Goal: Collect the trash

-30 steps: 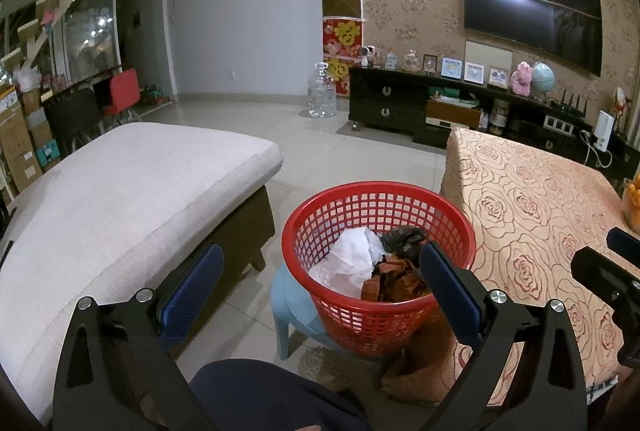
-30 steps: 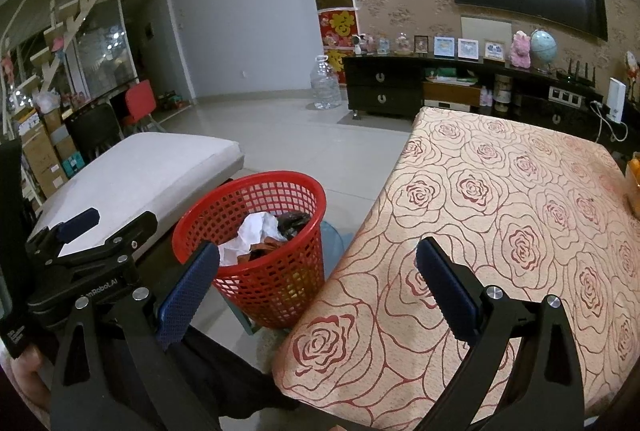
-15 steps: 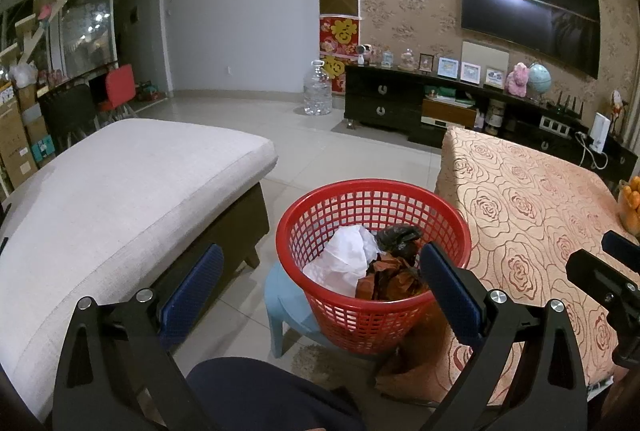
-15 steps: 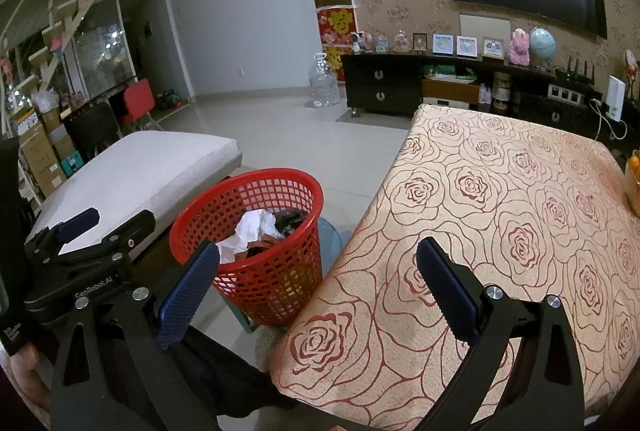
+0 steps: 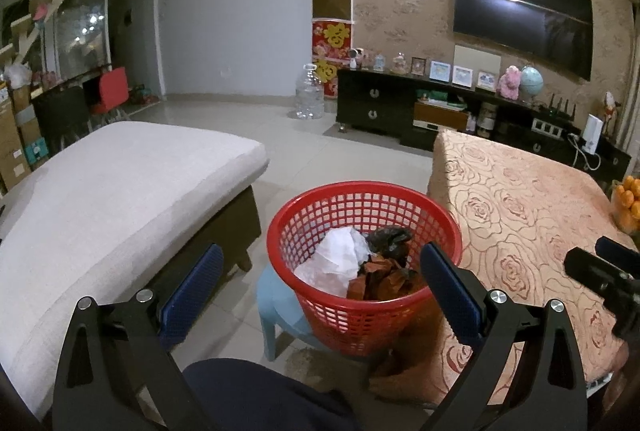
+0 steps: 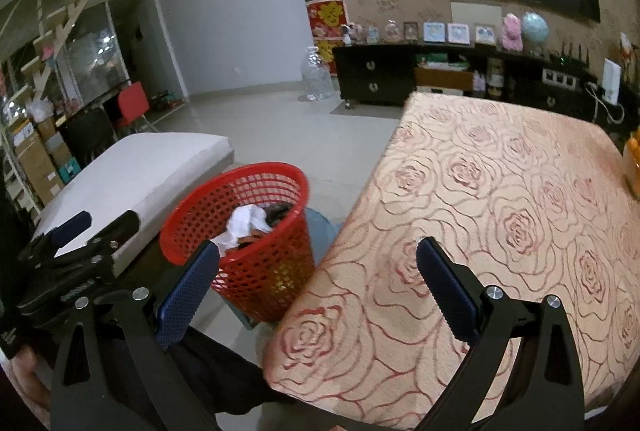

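A red mesh basket [image 5: 320,199] [image 6: 256,271] stands on a light blue stool [image 5: 276,307] between a sofa and a table. Inside lie crumpled white paper [image 5: 340,259] [image 6: 244,223], a black bag [image 5: 390,237] and brown wrappers [image 5: 380,277]. My left gripper [image 5: 320,287] hangs open in front of the basket with nothing between its blue pads. My right gripper [image 6: 316,283] is open too, empty, over the near corner of the table [image 6: 500,199]. The left gripper [image 6: 76,243] also shows at the left of the right wrist view.
A grey cushioned sofa [image 5: 112,199] lies left of the basket. The table's rose-patterned cloth [image 5: 520,199] hangs down beside the basket. Oranges [image 5: 628,203] sit at the table's right edge. A dark TV cabinet [image 5: 400,107] and a water bottle [image 5: 309,99] stand across the tiled floor.
Both views have drifted slightly. The basket sits a little further left in both views. Both grippers stay open and empty.
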Action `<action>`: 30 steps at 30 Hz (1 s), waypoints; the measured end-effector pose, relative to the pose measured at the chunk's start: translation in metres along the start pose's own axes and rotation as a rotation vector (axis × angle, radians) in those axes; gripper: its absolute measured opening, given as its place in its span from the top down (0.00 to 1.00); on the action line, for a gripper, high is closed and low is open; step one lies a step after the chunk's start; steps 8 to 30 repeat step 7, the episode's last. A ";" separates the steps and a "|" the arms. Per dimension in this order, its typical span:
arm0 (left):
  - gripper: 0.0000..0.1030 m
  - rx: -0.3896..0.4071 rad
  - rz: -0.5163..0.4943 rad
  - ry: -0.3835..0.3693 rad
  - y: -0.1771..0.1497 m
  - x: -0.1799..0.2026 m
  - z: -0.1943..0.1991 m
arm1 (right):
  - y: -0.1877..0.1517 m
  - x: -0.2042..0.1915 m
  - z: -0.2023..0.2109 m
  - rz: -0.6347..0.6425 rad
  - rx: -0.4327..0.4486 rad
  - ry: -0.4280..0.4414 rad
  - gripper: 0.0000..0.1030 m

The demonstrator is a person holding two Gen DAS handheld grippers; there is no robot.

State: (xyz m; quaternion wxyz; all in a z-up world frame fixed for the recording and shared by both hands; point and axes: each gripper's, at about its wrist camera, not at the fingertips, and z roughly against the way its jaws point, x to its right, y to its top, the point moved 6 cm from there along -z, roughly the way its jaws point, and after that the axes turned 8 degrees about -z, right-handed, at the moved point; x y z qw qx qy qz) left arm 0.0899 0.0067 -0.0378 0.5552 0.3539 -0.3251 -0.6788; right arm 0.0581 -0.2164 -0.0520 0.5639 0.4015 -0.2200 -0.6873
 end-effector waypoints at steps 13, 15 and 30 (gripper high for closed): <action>0.08 -0.047 -0.006 -0.012 -0.008 0.004 -0.019 | 0.010 0.138 0.008 -0.148 -0.027 -0.183 0.07; 0.08 -0.047 -0.006 -0.012 -0.008 0.004 -0.019 | 0.010 0.138 0.008 -0.148 -0.027 -0.183 0.07; 0.08 -0.047 -0.006 -0.012 -0.008 0.004 -0.019 | 0.010 0.138 0.008 -0.148 -0.027 -0.183 0.07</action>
